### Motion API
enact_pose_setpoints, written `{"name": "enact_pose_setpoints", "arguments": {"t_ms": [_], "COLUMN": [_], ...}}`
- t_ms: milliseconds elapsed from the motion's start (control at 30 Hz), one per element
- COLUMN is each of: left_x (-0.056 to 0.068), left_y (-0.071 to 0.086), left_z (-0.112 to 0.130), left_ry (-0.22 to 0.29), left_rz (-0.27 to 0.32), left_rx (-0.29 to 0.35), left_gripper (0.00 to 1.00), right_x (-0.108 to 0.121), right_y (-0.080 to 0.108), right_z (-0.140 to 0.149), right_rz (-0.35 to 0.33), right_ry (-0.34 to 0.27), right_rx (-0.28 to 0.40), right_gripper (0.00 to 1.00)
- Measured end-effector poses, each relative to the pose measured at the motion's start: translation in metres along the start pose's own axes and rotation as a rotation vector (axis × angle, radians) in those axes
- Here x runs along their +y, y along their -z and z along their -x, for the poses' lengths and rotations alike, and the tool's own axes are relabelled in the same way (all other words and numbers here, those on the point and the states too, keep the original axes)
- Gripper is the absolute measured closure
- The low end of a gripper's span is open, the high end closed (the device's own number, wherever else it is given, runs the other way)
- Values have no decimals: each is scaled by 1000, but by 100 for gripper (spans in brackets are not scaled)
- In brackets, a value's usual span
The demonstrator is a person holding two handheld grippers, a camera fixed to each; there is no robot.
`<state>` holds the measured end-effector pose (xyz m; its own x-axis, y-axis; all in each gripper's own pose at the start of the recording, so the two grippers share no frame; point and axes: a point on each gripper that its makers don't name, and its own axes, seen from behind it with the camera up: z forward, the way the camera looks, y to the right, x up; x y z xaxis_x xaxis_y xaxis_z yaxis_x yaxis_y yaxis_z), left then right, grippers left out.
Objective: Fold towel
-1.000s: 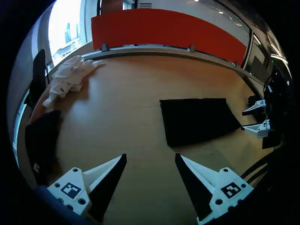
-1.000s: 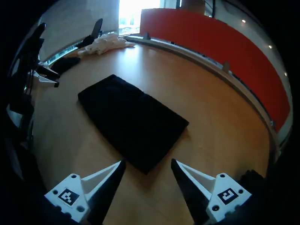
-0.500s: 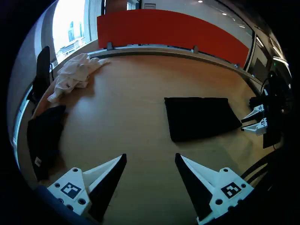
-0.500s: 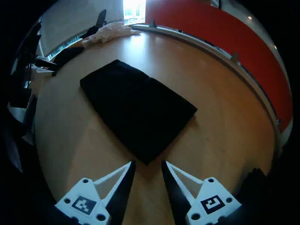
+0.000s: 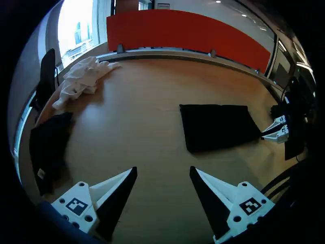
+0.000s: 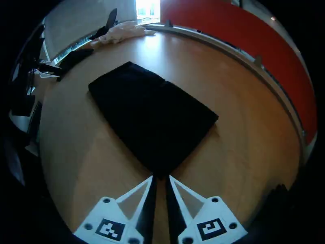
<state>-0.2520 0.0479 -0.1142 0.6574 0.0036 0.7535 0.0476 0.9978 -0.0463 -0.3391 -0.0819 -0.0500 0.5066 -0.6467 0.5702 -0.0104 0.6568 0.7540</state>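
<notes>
Black towel [image 6: 150, 118] flat on table [image 6: 243, 134]; right hand-held gripper [image 6: 160, 179] near-closed at corner.

Daylight from the blown-out glass window [image 5: 77, 32] glares across your glossy wooden counter [image 5: 142, 101]; the black cloth towel [image 5: 217, 126] loses detail, edges bend.

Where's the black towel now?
The black towel lies flat on the table, right of centre in the left gripper view, one corner by the right tongs.
</notes>
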Motion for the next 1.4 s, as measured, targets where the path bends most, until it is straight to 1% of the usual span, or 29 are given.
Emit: {"name": "enact_pose_setpoints", "arguments": {"t_ms": [33, 200, 400, 600, 900, 1100, 1400], "left_x": [0, -1, -1, 0, 1, 4, 8], "left_y": [0, -1, -2, -3, -2, -2, -2], "left_z": [0, 0, -2, -6, -8, -10, -12], "left_ry": [-1, -6, -6, -8, -14, -19, -26], "left_rz": [0, -1, 3, 6, 15, 21, 30], "left_rx": [0, -1, 1, 4, 8, 13, 17], "left_gripper": [4, 4, 4, 4, 4, 4, 4], "right_x": [0, -2, -1, 3, 8, 16, 28], "right_y": [0, 4, 13, 29, 58, 77, 102], "right_z": [-1, -6, -16, -29, -48, -58, -70], "right_rz": [1, 3, 31, 66, 116, 158, 201], "right_ry": [-1, -7, -10, -12, 5, 13, 22], "right_rx": [2, 19, 46, 76, 118, 141, 175], "right_gripper": [93, 93, 93, 93, 94, 94, 94]}}
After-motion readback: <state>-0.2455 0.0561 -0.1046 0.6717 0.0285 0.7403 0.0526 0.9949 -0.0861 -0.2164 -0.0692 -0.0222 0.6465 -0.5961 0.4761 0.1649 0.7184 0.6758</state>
